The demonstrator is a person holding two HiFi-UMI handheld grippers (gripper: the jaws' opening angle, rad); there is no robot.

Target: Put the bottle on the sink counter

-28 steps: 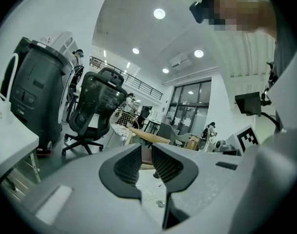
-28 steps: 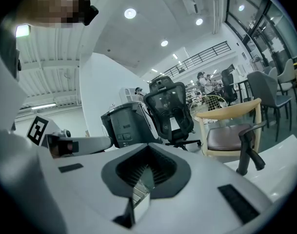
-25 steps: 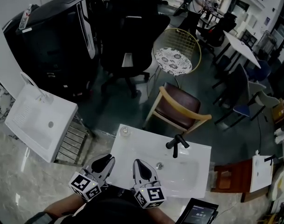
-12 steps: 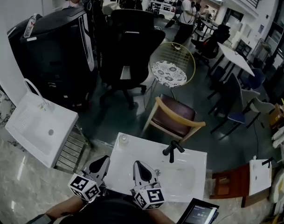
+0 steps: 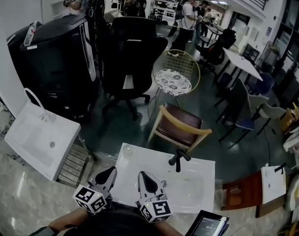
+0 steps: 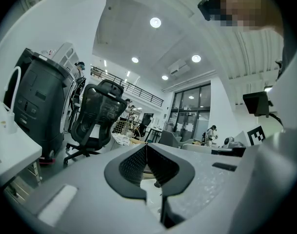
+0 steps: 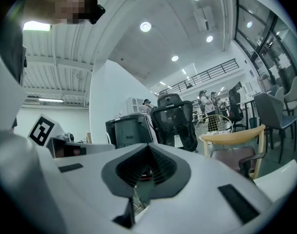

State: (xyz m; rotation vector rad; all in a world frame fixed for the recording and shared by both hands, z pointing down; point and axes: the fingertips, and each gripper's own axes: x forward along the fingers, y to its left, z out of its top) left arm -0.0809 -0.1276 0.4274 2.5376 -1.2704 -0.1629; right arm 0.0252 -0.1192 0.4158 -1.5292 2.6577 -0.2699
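A white sink counter (image 5: pixel 139 161) with a black tap (image 5: pixel 177 159) lies just ahead of me in the head view. On its far left corner stands a small clear round thing (image 5: pixel 128 150), which looks like the bottle seen from above. My left gripper (image 5: pixel 111 170) hovers over the counter's near left edge, with jaws shut and nothing between them. My right gripper (image 5: pixel 142 174) is beside it over the basin's near rim, also shut and empty. In the left gripper view, the left gripper's (image 6: pixel 146 146) tips meet. In the right gripper view, the right gripper's (image 7: pixel 148 146) tips also meet.
A second white sink (image 5: pixel 39 136) sits to the left on a metal rack. Beyond the counter are a wooden chair (image 5: pixel 181 127), a wire chair (image 5: pixel 175 73), a black office chair (image 5: pixel 129 48) and a black cabinet (image 5: pixel 51 58). A tablet (image 5: pixel 208 225) lies at the near right. People stand far back.
The head view has lifted a little, so more of the room shows. Both grippers stay at the counter's near edge.
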